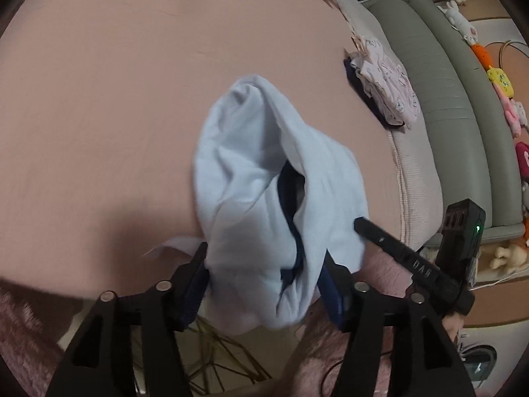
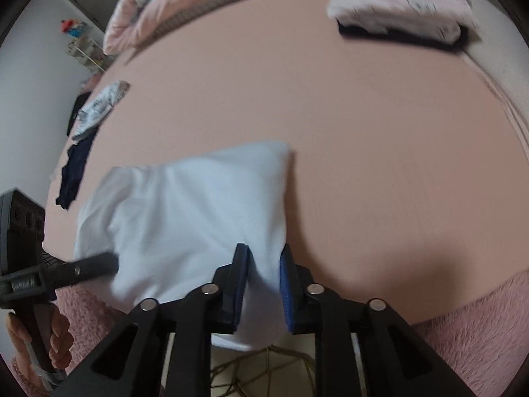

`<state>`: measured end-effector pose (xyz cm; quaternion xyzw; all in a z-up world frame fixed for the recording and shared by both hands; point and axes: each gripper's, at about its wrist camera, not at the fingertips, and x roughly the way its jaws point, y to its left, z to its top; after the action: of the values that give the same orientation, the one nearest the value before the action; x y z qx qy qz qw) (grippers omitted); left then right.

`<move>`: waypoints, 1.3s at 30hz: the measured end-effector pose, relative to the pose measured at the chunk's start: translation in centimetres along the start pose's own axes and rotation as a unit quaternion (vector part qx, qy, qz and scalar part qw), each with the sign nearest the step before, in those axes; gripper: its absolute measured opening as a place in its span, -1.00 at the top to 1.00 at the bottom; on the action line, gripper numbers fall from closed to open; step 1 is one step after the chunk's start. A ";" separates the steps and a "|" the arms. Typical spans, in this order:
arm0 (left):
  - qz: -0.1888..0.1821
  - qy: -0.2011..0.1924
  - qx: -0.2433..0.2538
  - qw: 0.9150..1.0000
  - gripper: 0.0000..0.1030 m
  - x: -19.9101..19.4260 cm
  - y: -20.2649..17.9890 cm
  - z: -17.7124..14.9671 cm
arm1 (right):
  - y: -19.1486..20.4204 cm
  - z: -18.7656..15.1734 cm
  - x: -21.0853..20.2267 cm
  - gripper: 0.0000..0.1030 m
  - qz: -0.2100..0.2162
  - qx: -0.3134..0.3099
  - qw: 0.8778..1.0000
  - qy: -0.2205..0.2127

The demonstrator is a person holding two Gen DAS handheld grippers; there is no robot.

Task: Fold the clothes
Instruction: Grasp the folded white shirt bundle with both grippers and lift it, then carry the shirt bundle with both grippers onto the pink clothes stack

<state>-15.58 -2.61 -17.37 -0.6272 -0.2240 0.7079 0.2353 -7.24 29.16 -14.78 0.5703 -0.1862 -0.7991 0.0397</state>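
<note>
As both tongs pinch its near edge, a pale blue garment [image 1: 264,165] hangs over the pink bed [image 1: 115,99].

The left tongs [image 1: 264,281] are clamped on bunched cloth at one end of that edge, the right tongs [image 2: 263,284] on a flap at the other, apparently so the piece can be spread or doubled between them. The far part rests crumpled on the bed, a dark collar or lining showing in the opening. A folded stack [image 2: 400,13] sits well apart near the bed's far side, and loose clothes [image 2: 89,112] lie at the other edge.
</note>
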 end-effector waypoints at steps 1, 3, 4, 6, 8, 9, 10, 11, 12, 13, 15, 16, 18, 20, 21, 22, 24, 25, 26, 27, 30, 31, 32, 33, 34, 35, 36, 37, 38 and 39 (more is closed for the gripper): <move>-0.002 -0.014 -0.001 1.000 -0.15 -1.0 0.0 0.2 | -0.3 0.0 -0.1 0.46 0.005 0.005 1.000 -0.002; -0.007 -0.042 -0.003 0.999 -0.25 -2.9 0.1 0.5 | -0.5 0.2 -0.3 0.42 0.008 0.007 1.000 -0.006; -0.008 -0.051 -0.004 0.999 -0.30 -3.5 0.1 0.6 | -0.6 0.3 -0.4 0.41 0.008 0.007 1.000 -0.008; -0.003 -0.036 -0.005 0.999 -0.54 -2.3 0.1 0.8 | -0.8 0.6 -0.6 0.28 0.007 0.012 1.000 -0.014; 0.001 -0.022 -0.006 1.000 -0.58 -1.0 0.1 0.9 | -1.1 0.7 -0.7 0.24 0.003 0.025 0.999 -0.024; 0.003 -0.015 -0.006 1.000 -0.58 -0.4 0.1 1.0 | -1.2 0.8 -0.7 0.24 0.010 0.032 0.999 -0.024; 0.006 -0.008 -0.007 1.000 -0.58 0.2 0.1 1.1 | -1.2 0.8 -0.6 0.24 0.020 0.039 0.999 -0.022; 0.008 -0.001 -0.007 1.000 -0.58 0.8 0.1 1.2 | -1.2 0.8 -0.4 0.24 0.030 0.044 0.998 -0.017; 0.010 0.007 -0.008 1.000 -0.58 1.4 0.1 1.3 | -1.2 0.8 0.0 0.23 0.039 0.046 0.998 -0.009; 0.012 0.014 -0.009 1.000 -0.58 2.0 0.2 1.4 | -1.1 0.6 0.4 0.14 0.041 0.043 0.998 -0.001; 0.015 0.025 -0.008 1.000 -0.66 3.1 0.1 1.5 | -0.8 0.3 1.5 -0.04 0.045 0.032 0.998 0.020; 0.012 0.021 -0.004 1.000 -0.68 3.2 -0.3 1.4 | -0.6 0.2 1.7 -0.12 0.048 0.028 0.998 0.023; 0.005 0.014 0.005 1.000 -0.67 3.4 -0.9 1.2 | -0.1 0.1 2.0 -0.24 0.053 0.020 0.998 0.022; -0.002 0.007 0.014 1.000 -0.14 3.6 -1.6 1.1 | 0.4 0.0 2.2 -0.13 0.059 0.011 0.998 0.020; -0.006 0.003 0.018 1.000 -0.04 3.7 -1.9 1.0 | 0.7 0.0 2.3 0.00 0.061 0.007 0.998 0.020; -0.009 -0.001 0.023 1.000 0.01 3.9 -2.2 0.9 | 0.9 -0.1 2.4 0.21 0.064 0.003 0.998 0.019; -0.018 -0.008 0.031 0.999 0.15 3.9 -2.9 0.9 | 1.4 -0.2 2.6 0.41 0.070 -0.005 0.997 0.018; -0.026 -0.013 0.034 0.999 0.16 3.4 -3.3 1.0 | 1.5 -0.1 2.3 0.57 0.073 -0.005 0.997 0.012; -0.034 -0.016 0.036 0.999 0.18 2.9 -3.7 1.1 | 1.4 0.0 1.7 0.61 0.076 -0.003 0.997 0.004; -0.040 -0.018 0.040 0.998 0.19 2.5 -4.1 1.3 | 1.4 0.2 1.1 0.63 0.079 -0.001 0.997 -0.004; -0.055 -0.027 0.067 0.996 0.20 1.8 -6.9 2.4 | 0.2 2.4 -1.4 0.63 0.085 0.006 0.996 -0.033; -0.060 -0.030 0.078 0.995 0.20 1.6 -8.0 2.9 | -0.3 3.2 -2.2 0.63 0.087 0.009 0.995 -0.042; -0.067 -0.032 0.088 0.993 0.20 1.5 -9.1 3.6 | -0.7 4.1 -3.1 0.63 0.089 0.012 0.995 -0.052; -0.073 -0.034 0.098 0.992 0.20 1.3 -10.1 4.2 | -1.2 4.9 -3.9 0.63 0.091 0.015 0.994 -0.061; -0.079 -0.036 0.107 0.990 0.20 1.3 -11.3 4.9 | -1.6 5.7 -4.8 0.63 0.093 0.017 0.993 -0.071; -0.085 -0.038 0.117 0.989 0.20 1.4 -12.5 5.8 | -2.0 6.5 -5.7 0.63 0.095 0.020 0.992 -0.081; -0.091 -0.041 0.128 0.987 0.20 1.2 -13.7 6.7 | -2.5 7.3 -6.5 0.63 0.097 0.023 0.991 -0.090; -0.097 -0.043 0.138 0.985 0.20 1.2 -14.9 7.6 | -2.9 8.1 -7.4 0.63 0.099 0.025 0.990 -0.100; -0.104 -0.044 0.145 0.983 0.21 1.4 -16.2 8.8 | -3.4 8.9 -8.2 0.63 0.100 0.028 0.989 -0.109; -0.111 -0.045 0.151 0.981 0.21 1.6 -17.6 10.0 | -3.8 9.7 -9.1 0.63 0.102 0.031 0.987 -0.119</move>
<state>-24.75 12.02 -6.73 -0.5227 -0.1932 0.7307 0.3945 -12.52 37.67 -5.19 0.4502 -0.2714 -0.8468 0.0812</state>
